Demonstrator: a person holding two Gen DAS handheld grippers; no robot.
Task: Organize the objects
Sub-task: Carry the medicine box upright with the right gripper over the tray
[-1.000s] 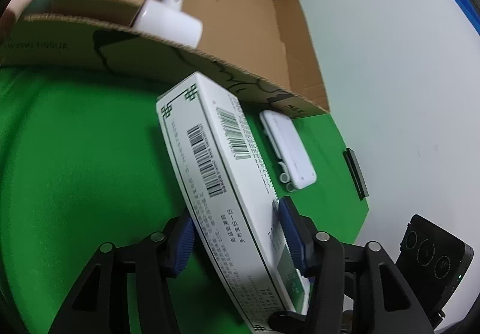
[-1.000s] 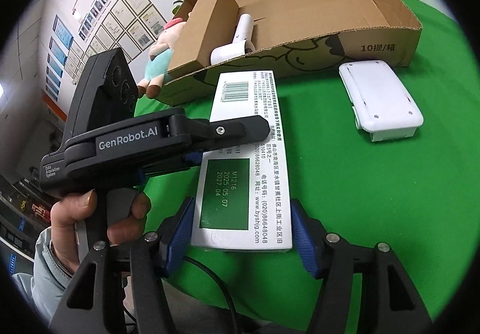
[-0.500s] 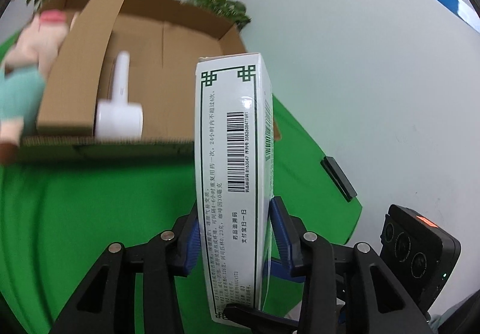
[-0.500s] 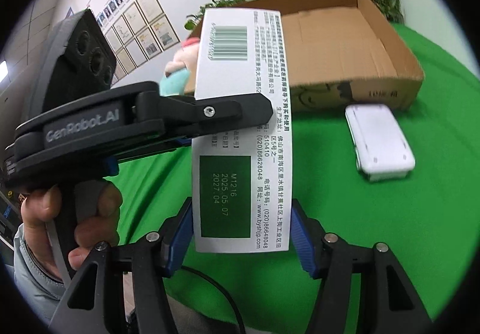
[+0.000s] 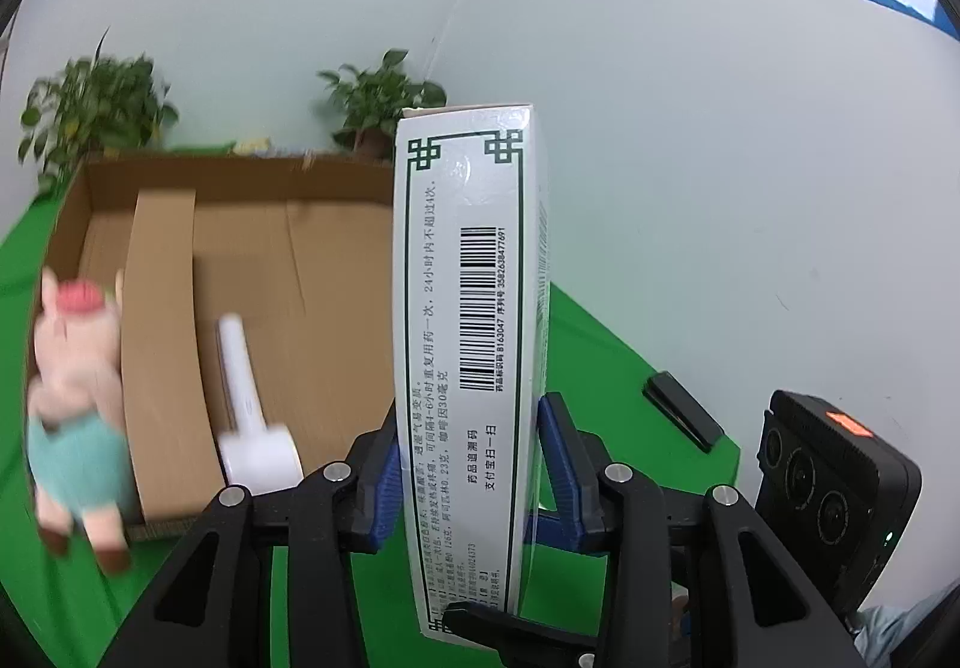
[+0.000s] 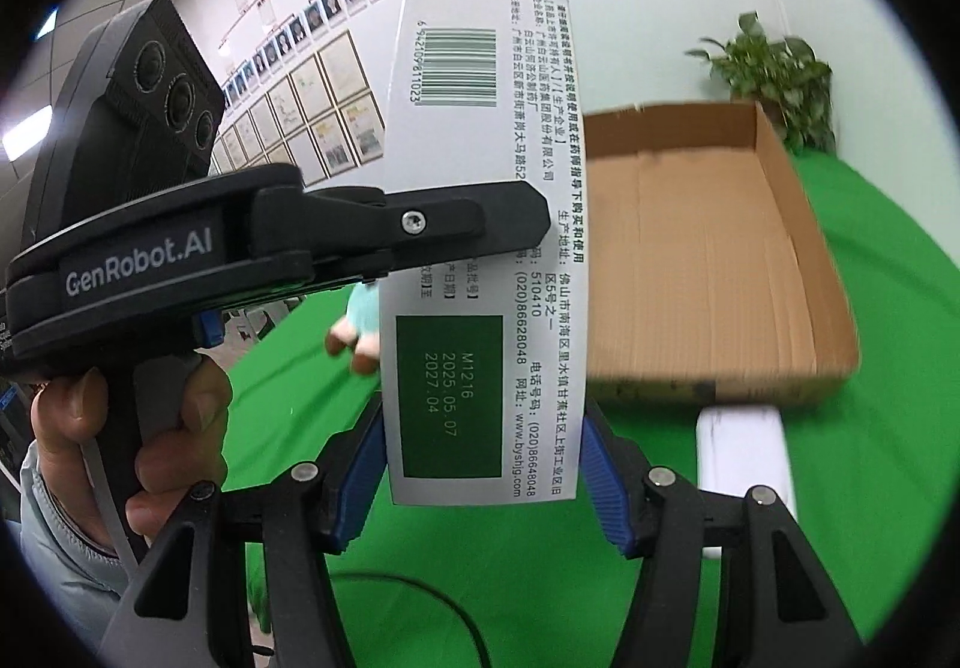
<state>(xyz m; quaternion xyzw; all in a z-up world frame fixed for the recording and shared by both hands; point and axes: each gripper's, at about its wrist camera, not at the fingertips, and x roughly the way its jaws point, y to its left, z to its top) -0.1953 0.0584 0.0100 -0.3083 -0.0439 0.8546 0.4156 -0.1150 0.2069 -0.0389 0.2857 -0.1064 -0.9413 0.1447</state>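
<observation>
— What do we have in hand here?

— We hold one white medicine carton (image 5: 471,368) in both grippers, above the green table (image 6: 888,368). Our left gripper (image 5: 468,473) is clamped across the carton's narrow sides; our right gripper (image 6: 483,473) is clamped across its broad printed face, near the bottom end.

— And what lies around it?

— Beyond the carton, on the far side of the table, sits the open cardboard box (image 5: 336,260), with a white handled device (image 5: 252,416) lying inside. A plush pig (image 5: 75,398) shows at the box's left edge; the blur keeps us from saying whether it touches. A white flat case (image 6: 747,464) lies on the cloth just near of the box, to the right.
</observation>
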